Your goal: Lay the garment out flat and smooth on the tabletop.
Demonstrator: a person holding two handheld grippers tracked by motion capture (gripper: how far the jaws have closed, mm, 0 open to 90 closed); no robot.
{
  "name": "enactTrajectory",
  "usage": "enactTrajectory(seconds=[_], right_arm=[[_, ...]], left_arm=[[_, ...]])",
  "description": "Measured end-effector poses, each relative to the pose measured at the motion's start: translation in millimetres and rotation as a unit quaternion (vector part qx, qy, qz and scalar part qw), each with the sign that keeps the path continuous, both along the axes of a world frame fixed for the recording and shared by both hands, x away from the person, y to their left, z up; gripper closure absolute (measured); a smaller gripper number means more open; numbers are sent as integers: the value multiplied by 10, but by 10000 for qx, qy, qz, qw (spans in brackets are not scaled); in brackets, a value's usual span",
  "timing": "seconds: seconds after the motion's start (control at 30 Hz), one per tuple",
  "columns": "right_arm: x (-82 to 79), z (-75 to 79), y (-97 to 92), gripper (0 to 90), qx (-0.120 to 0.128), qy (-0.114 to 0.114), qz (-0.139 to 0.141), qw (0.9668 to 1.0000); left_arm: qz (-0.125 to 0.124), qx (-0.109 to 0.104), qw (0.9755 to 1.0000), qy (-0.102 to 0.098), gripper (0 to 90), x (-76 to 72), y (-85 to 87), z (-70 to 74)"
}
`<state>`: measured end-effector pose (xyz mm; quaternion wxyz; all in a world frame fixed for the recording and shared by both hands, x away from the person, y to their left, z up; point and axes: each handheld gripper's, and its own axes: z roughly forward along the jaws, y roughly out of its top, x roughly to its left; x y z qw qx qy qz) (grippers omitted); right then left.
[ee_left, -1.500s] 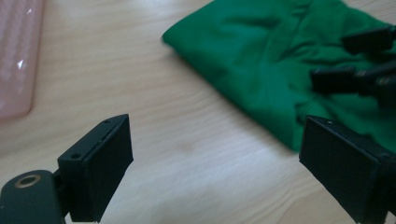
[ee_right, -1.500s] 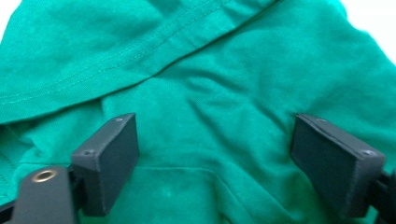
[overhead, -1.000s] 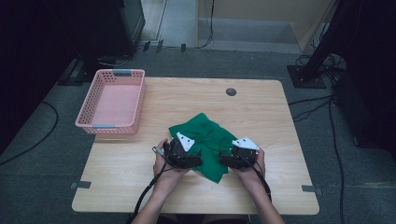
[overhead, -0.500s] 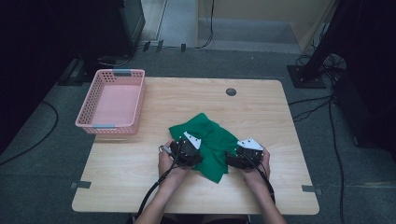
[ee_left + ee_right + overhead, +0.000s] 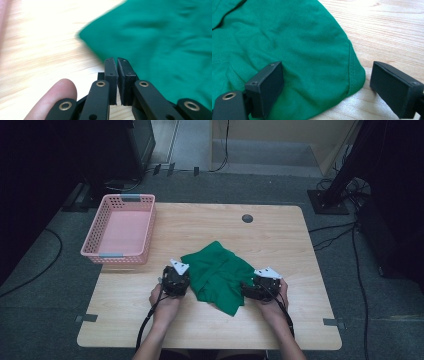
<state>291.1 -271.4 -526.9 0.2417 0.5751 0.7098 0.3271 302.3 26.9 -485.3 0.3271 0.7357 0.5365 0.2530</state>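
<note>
A crumpled green cloth (image 5: 220,272) lies on the wooden table (image 5: 210,220), between the two hand-held grippers. My left gripper (image 5: 186,275) is at the cloth's left edge. In the left gripper view its jaws have just been closing and the gripper (image 5: 117,60) stands shut, tips against the edge of the cloth (image 5: 162,42), with no fabric seen between the pads. My right gripper (image 5: 250,290) sits at the cloth's right side. In the right gripper view it (image 5: 327,75) is open, and a hemmed corner of the cloth (image 5: 294,45) lies between the jaws, untouched by the pads.
A pink plastic basket (image 5: 95,242) stands at the table's left rim. A dark round grommet (image 5: 247,218) is set into the far part of the tabletop. Cables and a black stand foot lie on the floor beyond the right edge.
My left gripper has slid left, from over the cloth to its left edge. The right gripper and the cloth have stayed in place.
</note>
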Motion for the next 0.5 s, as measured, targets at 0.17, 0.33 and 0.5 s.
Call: enactTrajectory(seconds=[0.17,0.33,0.5], right_arm=[[8,-1,0,118,-5,-10,-1,10000],[10,-1,1,118,-1,-8,-12,10000],[5,-1,-3,119,-5,-6,-11,10000]], left_arm=[[-581,-54,9982,-167,559,-111,-210,33],[-839,330,9959,-45,519,-88,-573,-28],[-1082,903,9899,150,469,-50,-794,-203]])
